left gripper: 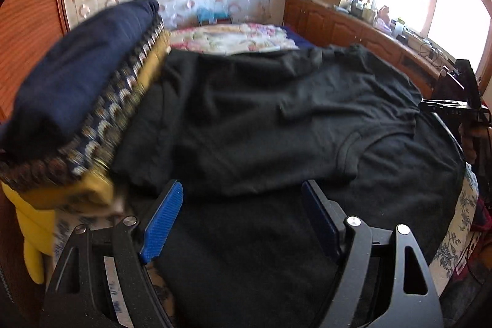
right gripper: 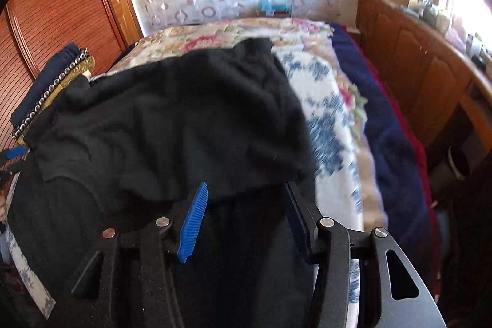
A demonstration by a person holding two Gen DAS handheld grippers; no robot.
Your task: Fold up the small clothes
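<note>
A black T-shirt (left gripper: 261,119) lies on the bed, its upper part folded down over its lower part. It also shows in the right wrist view (right gripper: 184,119). My left gripper (left gripper: 243,192) is open with blue pads, hovering over the shirt's near left part, holding nothing. My right gripper (right gripper: 246,189) is open over the shirt's near right part; the folded edge lies just ahead of its fingertips. The right gripper's body shows at the far right of the left wrist view (left gripper: 461,100).
A stack of folded clothes (left gripper: 80,100), navy on top, patterned and yellow below, sits left of the shirt; it also shows in the right wrist view (right gripper: 49,82). The floral bedspread (right gripper: 332,125) lies beneath. A wooden cabinet (right gripper: 415,66) runs along the right, a wooden wardrobe (right gripper: 55,8) on the left.
</note>
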